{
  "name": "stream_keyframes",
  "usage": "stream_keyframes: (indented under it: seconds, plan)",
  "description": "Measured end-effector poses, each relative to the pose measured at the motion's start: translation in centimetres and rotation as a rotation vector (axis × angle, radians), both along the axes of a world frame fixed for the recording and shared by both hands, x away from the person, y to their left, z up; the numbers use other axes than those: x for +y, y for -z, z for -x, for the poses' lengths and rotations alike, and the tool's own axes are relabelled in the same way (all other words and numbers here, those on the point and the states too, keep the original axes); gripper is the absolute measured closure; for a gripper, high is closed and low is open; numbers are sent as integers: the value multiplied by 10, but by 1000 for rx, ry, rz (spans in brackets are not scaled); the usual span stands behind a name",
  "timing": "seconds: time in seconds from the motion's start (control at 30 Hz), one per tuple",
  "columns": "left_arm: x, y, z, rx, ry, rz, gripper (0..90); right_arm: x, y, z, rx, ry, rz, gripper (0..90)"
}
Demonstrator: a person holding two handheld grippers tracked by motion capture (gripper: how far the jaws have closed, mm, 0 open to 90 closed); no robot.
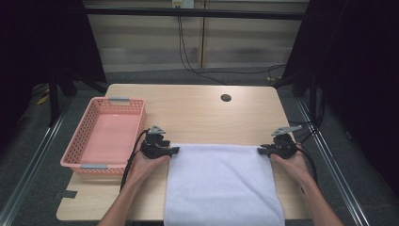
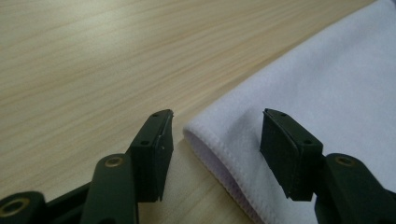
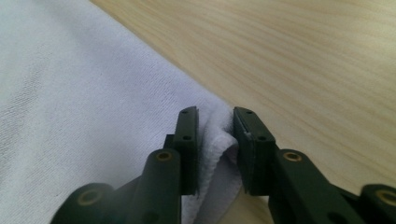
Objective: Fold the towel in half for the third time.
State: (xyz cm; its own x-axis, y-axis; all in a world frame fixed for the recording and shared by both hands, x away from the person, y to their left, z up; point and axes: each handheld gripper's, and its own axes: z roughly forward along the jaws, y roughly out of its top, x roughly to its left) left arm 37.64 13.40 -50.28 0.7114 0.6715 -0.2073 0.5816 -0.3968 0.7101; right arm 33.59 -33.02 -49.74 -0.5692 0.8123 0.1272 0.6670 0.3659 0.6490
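Observation:
A white towel [image 1: 221, 183] lies flat on the wooden table [image 1: 197, 108], its near end hanging over the front edge. My left gripper [image 1: 175, 150] sits at the towel's far left corner. In the left gripper view its jaws [image 2: 217, 140] stand open with the hemmed corner of the towel [image 2: 327, 79] between them, and the pads are clear of the cloth. My right gripper [image 1: 260, 150] is at the far right corner. In the right gripper view the jaws [image 3: 215, 135] are shut on a bunched fold of the towel [image 3: 70, 93] at its corner.
A pink slotted basket [image 1: 81, 132] with grey handles stands on the table's left side, close to my left hand. A round cable hole [image 1: 226, 98] is in the tabletop at the back. Bare wood [image 2: 93, 56] stretches beyond the towel.

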Motion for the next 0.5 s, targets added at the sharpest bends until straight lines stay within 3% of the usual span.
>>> stream_keyframes:
  seconds: [0.1,0.17,0.27,0.33,0.4,0.5]
  plan:
    - [-2,0,0,4,10,-4,542,0,0,0,6,-2,-2,787]
    - [-1,-2,-1,38,57,-10,669,0,-1,1,10,3,-4,796]
    - [-1,-6,1,35,91,-13,830,-2,-3,1,12,21,-7,807]
    - [-1,-12,2,24,92,10,852,-4,-6,1,2,30,-29,818]
    - [2,-20,3,15,82,75,859,-8,-12,1,-12,41,-52,825]
    - [3,-33,4,-29,90,74,861,-10,-25,-1,-49,45,-77,826]
